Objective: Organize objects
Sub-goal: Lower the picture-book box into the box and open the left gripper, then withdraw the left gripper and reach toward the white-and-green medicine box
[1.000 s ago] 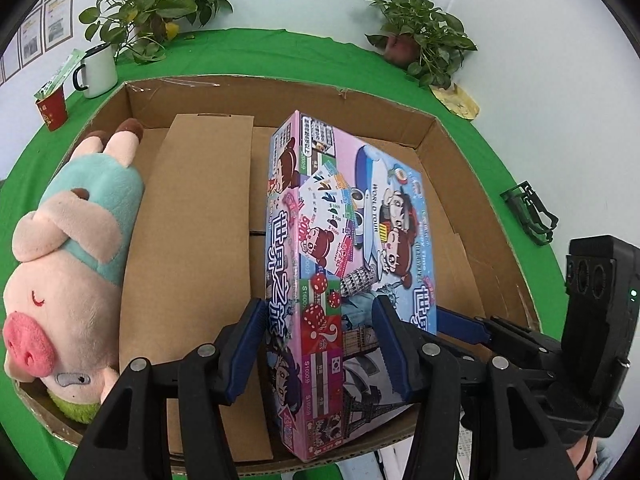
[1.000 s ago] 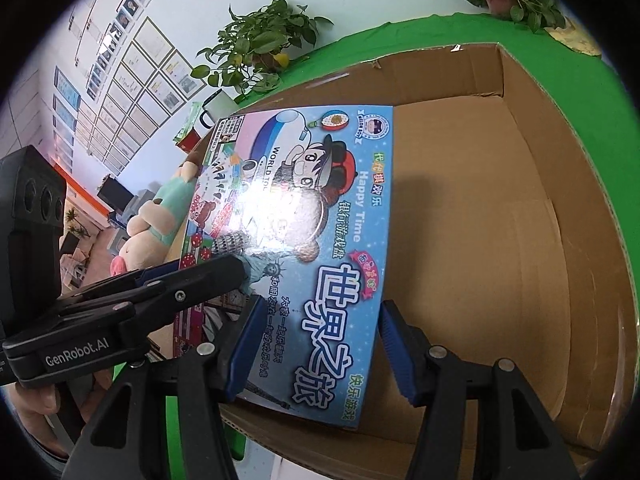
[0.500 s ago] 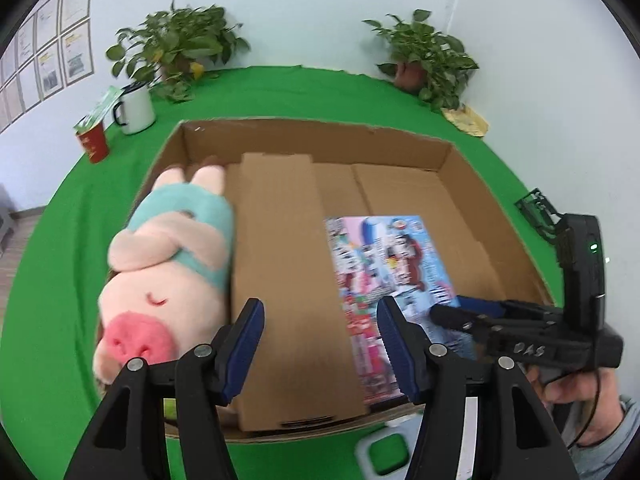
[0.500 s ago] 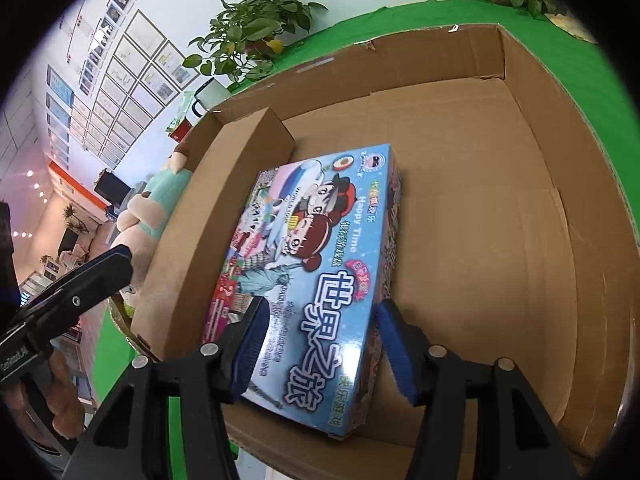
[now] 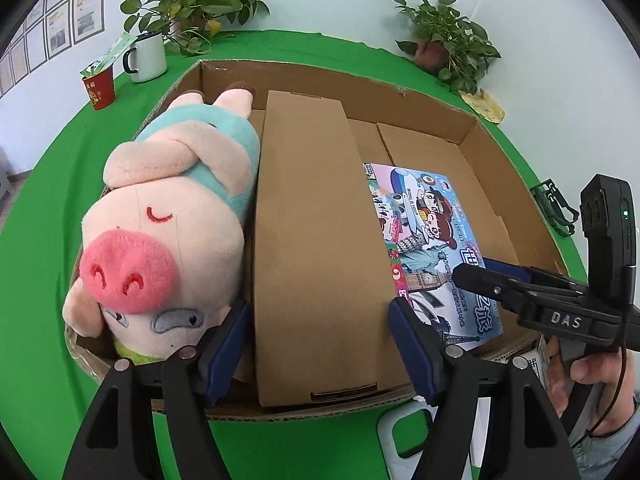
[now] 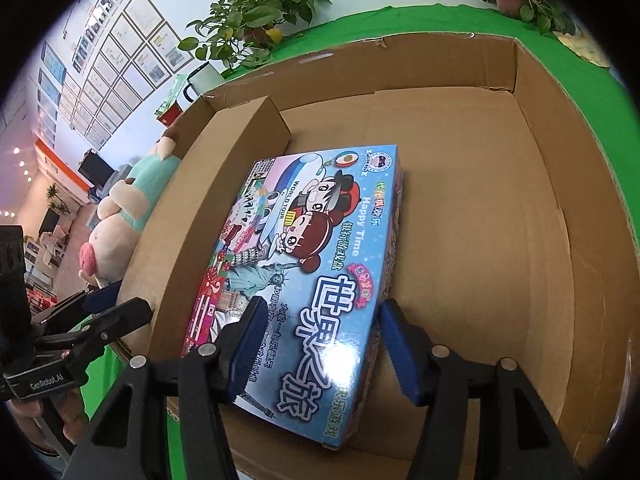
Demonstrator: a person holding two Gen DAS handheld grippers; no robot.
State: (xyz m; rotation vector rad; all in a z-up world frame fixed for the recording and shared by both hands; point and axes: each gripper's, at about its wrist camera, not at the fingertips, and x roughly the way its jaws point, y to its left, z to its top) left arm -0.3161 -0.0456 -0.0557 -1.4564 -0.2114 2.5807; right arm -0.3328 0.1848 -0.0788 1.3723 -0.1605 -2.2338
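A colourful board game box [image 6: 304, 264] lies flat on the floor of a large open cardboard carton [image 6: 500, 200], beside a long plain cardboard box [image 5: 316, 248]; it also shows in the left wrist view [image 5: 432, 240]. A pink pig plush [image 5: 168, 216] in a teal shirt lies along the carton's left side. My right gripper [image 6: 318, 344] is open, its fingers astride the near end of the game box without clamping it. My left gripper [image 5: 320, 344] is open and empty, hovering over the near end of the long box.
The carton sits on a green table [image 5: 48, 280]. A white mug [image 5: 146, 58] and a red cup [image 5: 99, 88] stand at the back left, two potted plants [image 5: 444, 46] along the back wall. A black clip [image 5: 554, 208] lies to the right.
The game box went from held upright between both grippers to lying flat in the carton. My left gripper let go and pulled back left; my right gripper's fingers opened around it.
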